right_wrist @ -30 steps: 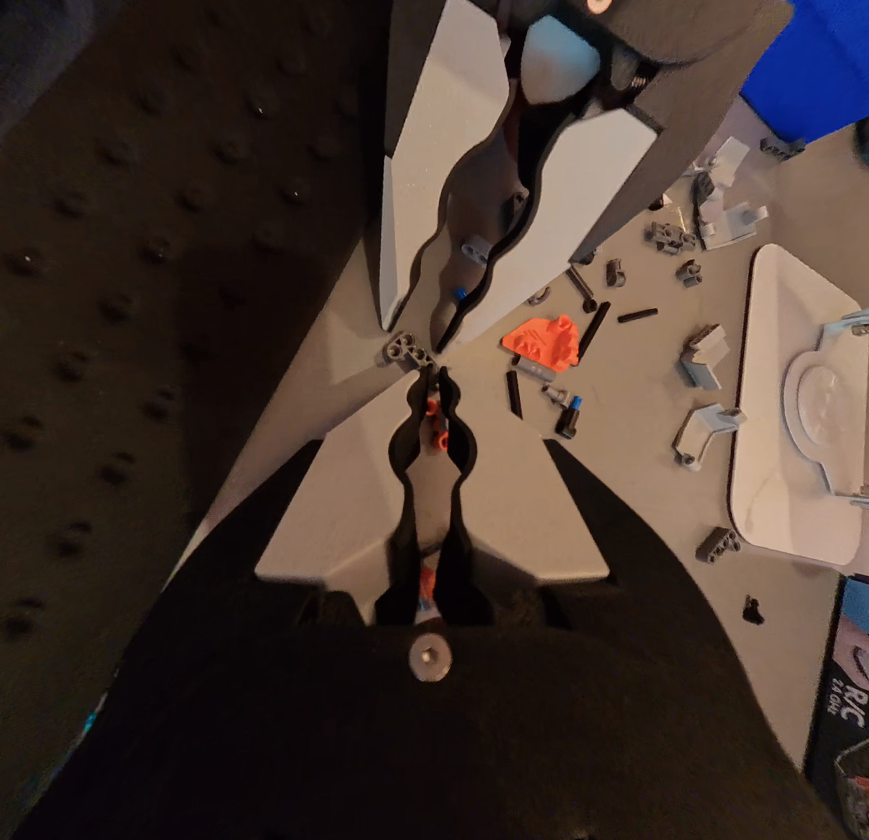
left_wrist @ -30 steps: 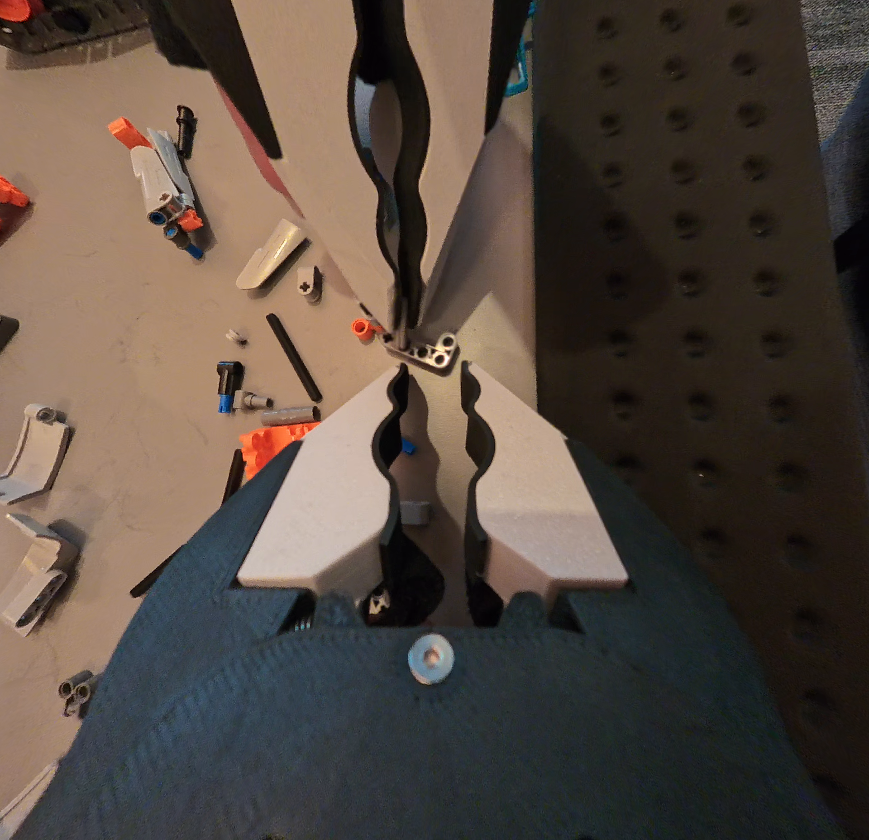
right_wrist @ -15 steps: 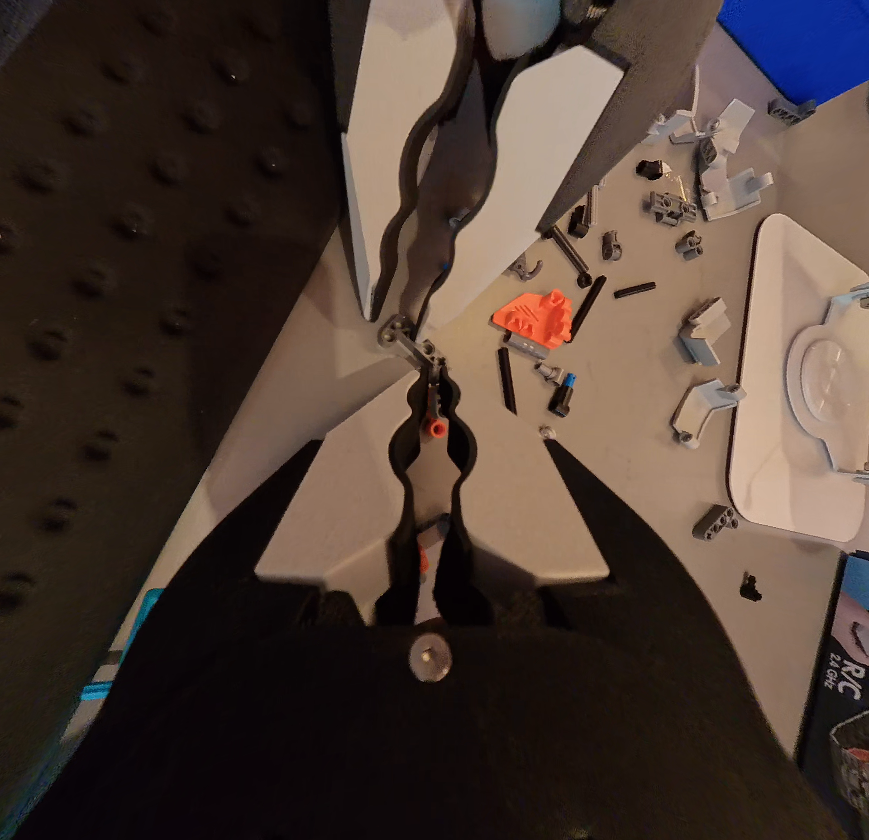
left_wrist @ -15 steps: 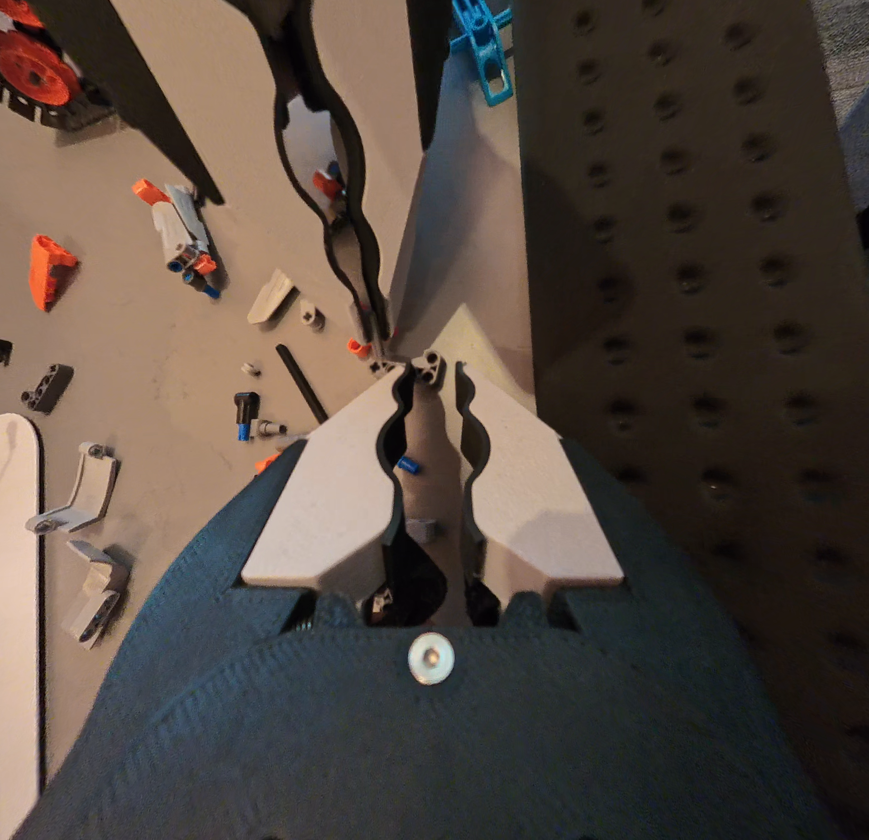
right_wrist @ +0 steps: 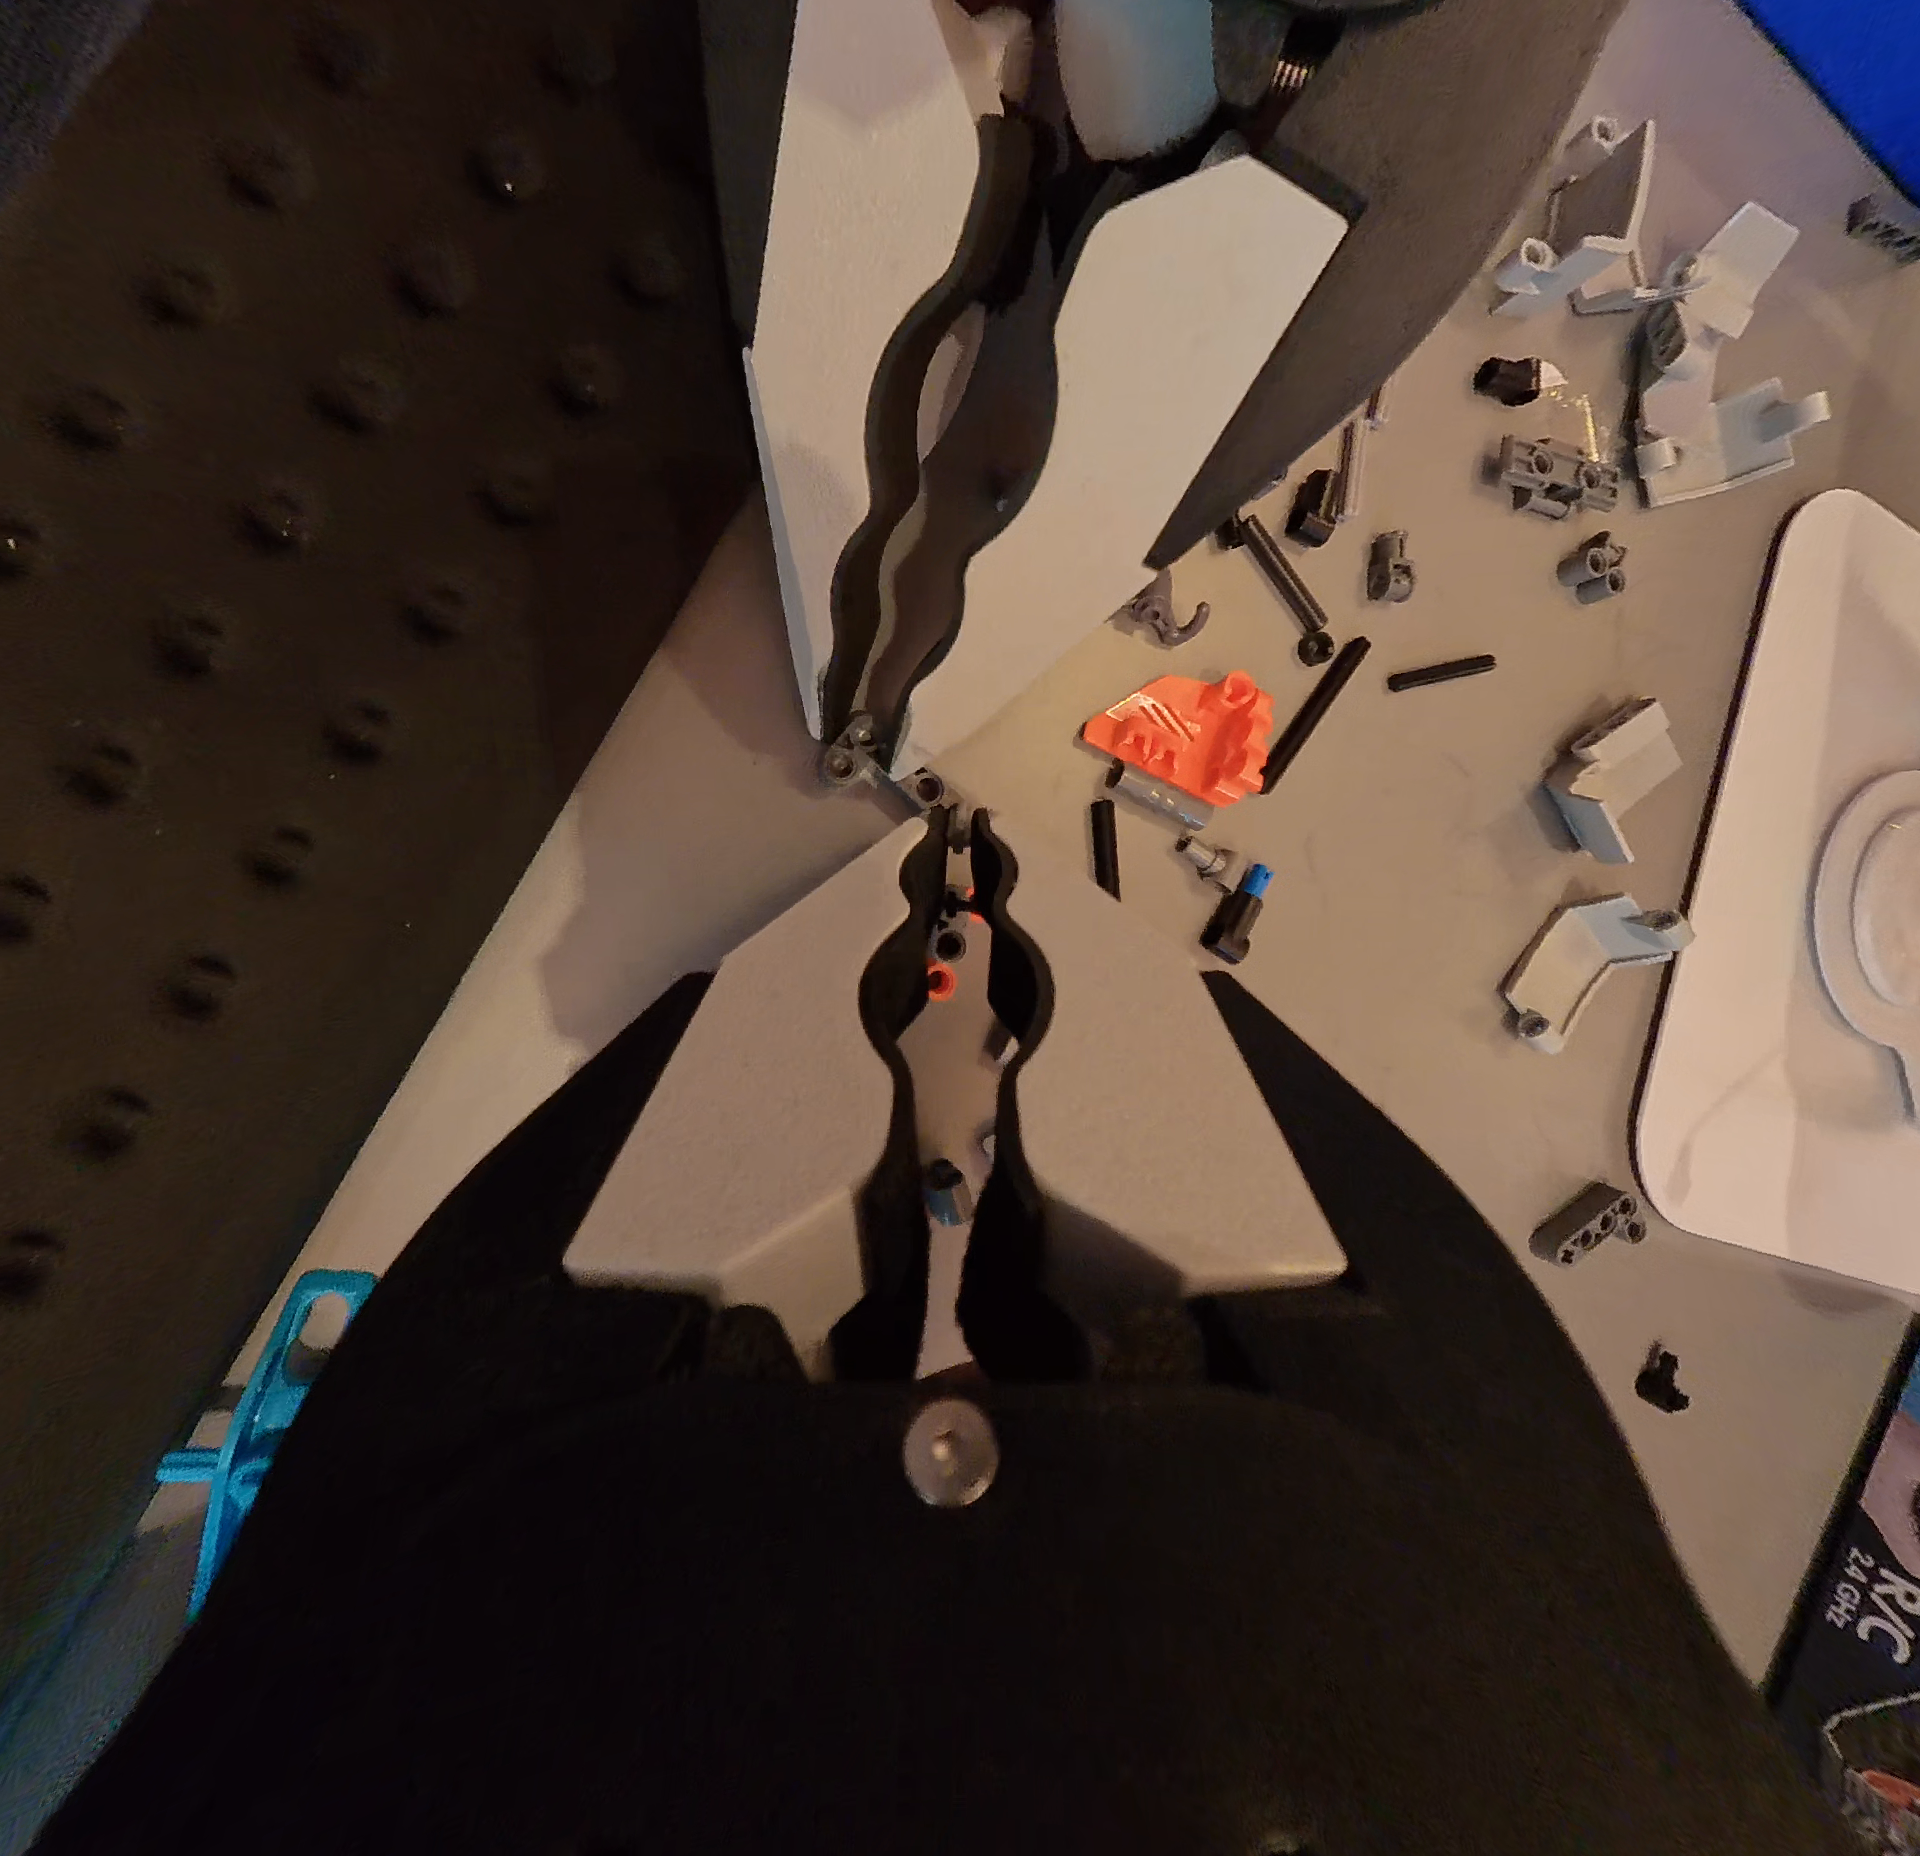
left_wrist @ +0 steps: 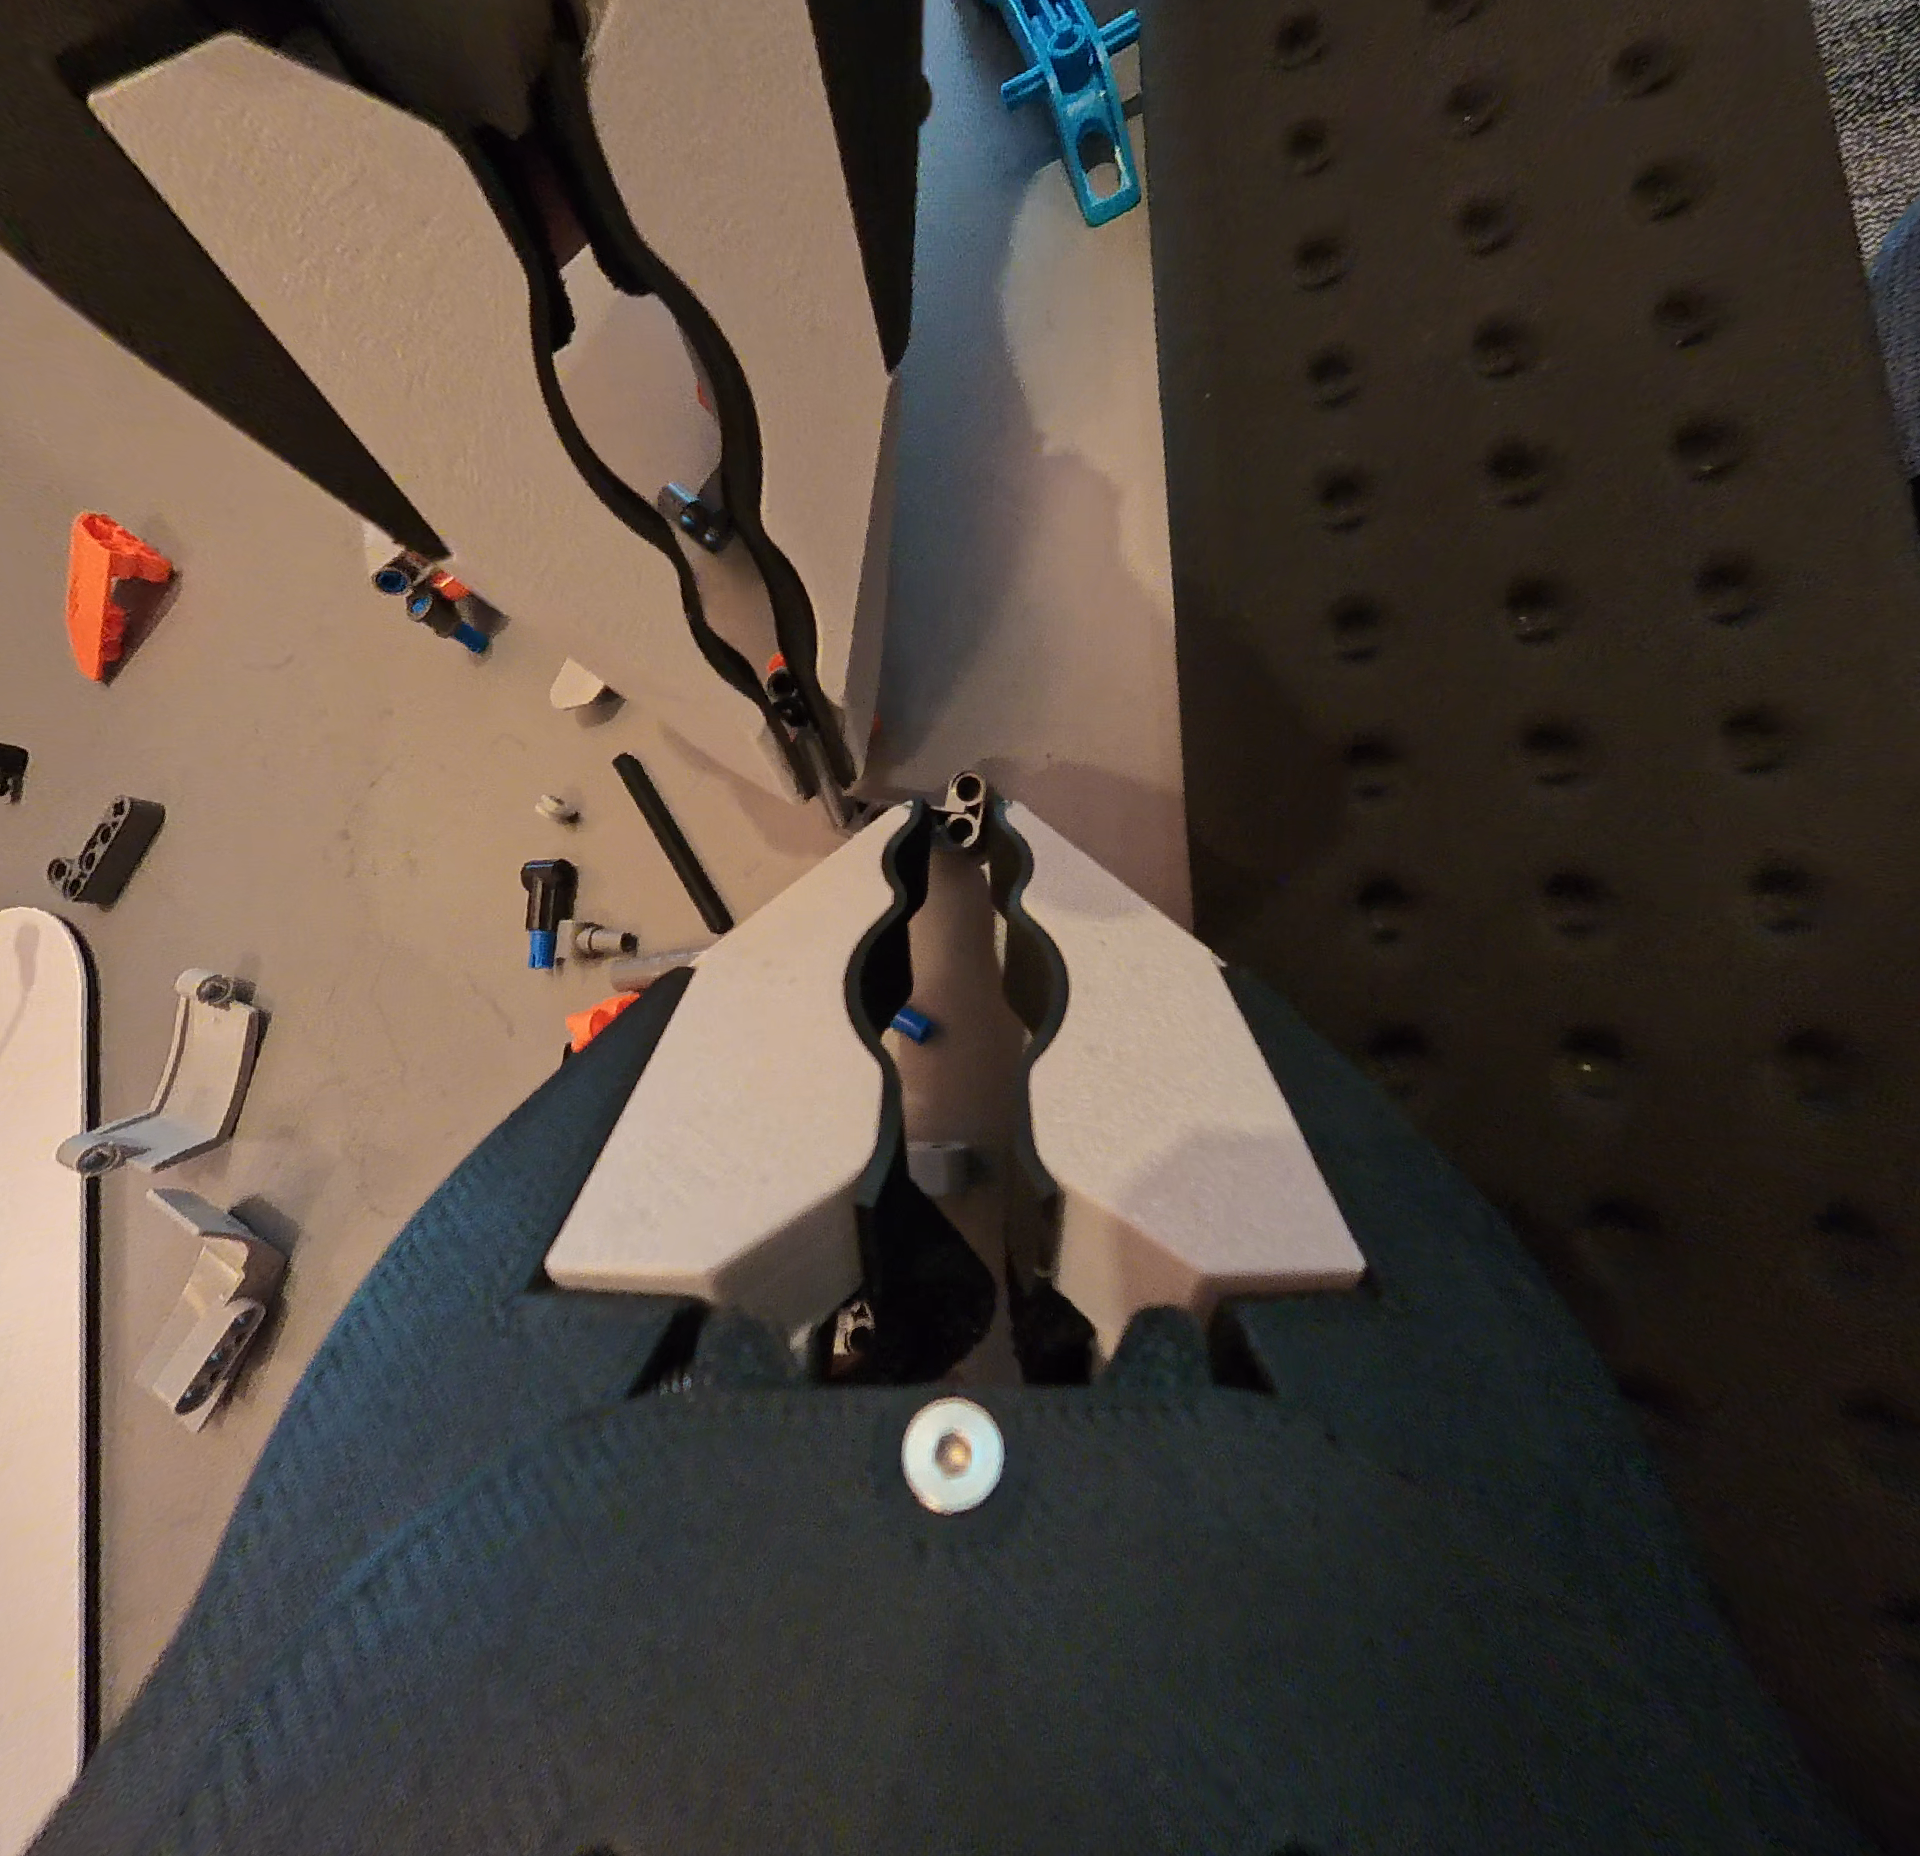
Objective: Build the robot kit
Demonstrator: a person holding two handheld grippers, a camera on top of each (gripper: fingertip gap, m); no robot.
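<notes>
The two grippers meet tip to tip over a grey table. My left gripper (left_wrist: pixel 958 819) is shut on one end of a small dark grey beam with holes (left_wrist: pixel 966 804). The beam also shows in the right wrist view (right_wrist: pixel 878 767), running from the left gripper (right_wrist: pixel 857 731) toward the right one. My right gripper (right_wrist: pixel 956 824) is shut on a small grey pin (right_wrist: pixel 949 819) that meets the beam's other end. In the left wrist view the right gripper (left_wrist: pixel 826 778) comes in from the upper left. Small orange and black bits lie on the table under its fingers.
A black mat with rows of dimples (left_wrist: pixel 1558 663) runs along one side. Loose parts lie scattered: an orange piece (right_wrist: pixel 1184 736), black axles (right_wrist: pixel 1314 710), grey panels (right_wrist: pixel 1590 965), a blue-tipped connector (left_wrist: pixel 545 907) and a turquoise piece (left_wrist: pixel 1070 92). A white tray (right_wrist: pixel 1818 1183) stands beside them. Less than 4 cm separates the two grippers' tips. It is some 6 centimeters from my right tips to the orange piece (right_wrist: pixel 1184 736).
My left gripper was open around the beam and has now closed on its end. The beam has turned end-on to the left camera. The right gripper has shifted up and left.
</notes>
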